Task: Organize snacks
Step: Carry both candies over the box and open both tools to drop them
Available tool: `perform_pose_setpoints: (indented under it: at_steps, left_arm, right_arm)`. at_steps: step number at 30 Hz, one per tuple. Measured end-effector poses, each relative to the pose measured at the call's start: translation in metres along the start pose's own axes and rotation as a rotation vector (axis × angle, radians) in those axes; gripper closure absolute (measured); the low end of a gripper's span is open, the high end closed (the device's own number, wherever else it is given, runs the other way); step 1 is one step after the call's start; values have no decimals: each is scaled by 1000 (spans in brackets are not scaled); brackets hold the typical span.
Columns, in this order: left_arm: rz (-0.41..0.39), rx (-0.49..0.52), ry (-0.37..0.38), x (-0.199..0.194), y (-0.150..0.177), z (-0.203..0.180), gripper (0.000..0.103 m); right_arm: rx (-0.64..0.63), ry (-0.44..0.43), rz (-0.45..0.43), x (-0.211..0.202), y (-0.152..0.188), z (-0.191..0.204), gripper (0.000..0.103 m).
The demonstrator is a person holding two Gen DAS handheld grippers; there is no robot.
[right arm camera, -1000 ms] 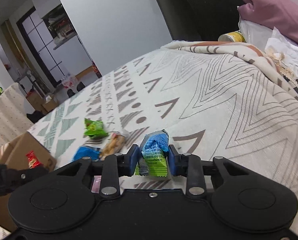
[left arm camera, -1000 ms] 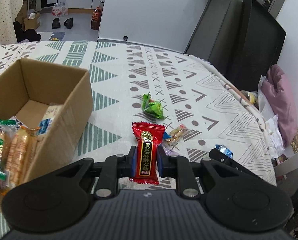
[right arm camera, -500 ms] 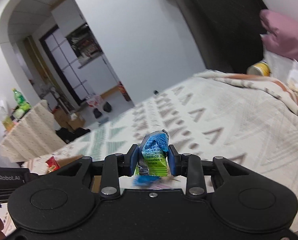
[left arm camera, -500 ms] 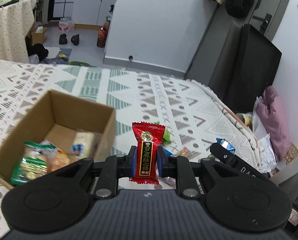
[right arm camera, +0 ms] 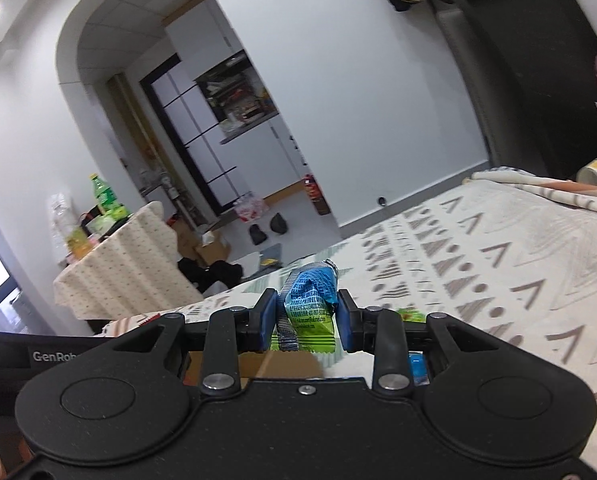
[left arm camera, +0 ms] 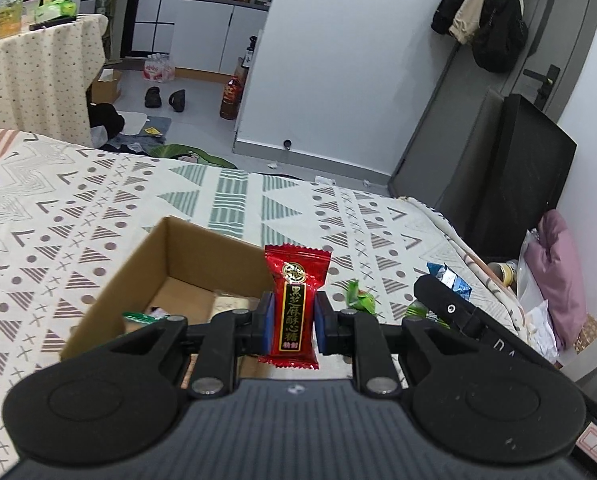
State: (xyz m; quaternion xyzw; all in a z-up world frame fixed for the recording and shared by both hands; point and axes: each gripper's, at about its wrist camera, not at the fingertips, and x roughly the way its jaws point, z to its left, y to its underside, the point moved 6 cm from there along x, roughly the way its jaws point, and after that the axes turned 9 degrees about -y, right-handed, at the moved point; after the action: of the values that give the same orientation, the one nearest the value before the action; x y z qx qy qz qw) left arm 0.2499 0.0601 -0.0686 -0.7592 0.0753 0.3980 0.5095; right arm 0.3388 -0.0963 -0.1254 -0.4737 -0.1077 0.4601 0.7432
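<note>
Red candy wrapper (left arm camera: 295, 304) is glossy foil-like plastic. The box (left arm camera: 146, 264) at its 9 o'clock is matt brown cardboard, sitting on soft printed cloth (left arm camera: 98, 200).

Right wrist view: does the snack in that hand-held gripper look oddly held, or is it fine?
A bit odd. The blue and green snack packet in the right hand-held gripper is crumpled and twisted, its top folded over and its crimped seam slanting. The left hand-held gripper holds its red candy upright and flat.
</note>
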Motion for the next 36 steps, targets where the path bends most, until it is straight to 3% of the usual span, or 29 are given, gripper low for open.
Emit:
perform_pose_setpoints:
  at_steps: [16, 36]
  left_arm:
    - [-15, -47, -38, 8, -25, 58, 84]
    - [86, -87, -5, 67, -26, 108, 79]
  right_arm:
    - [-77, -100, 67, 31, 15, 59, 72]
    - [-113, -69, 215, 92, 52, 78, 72]
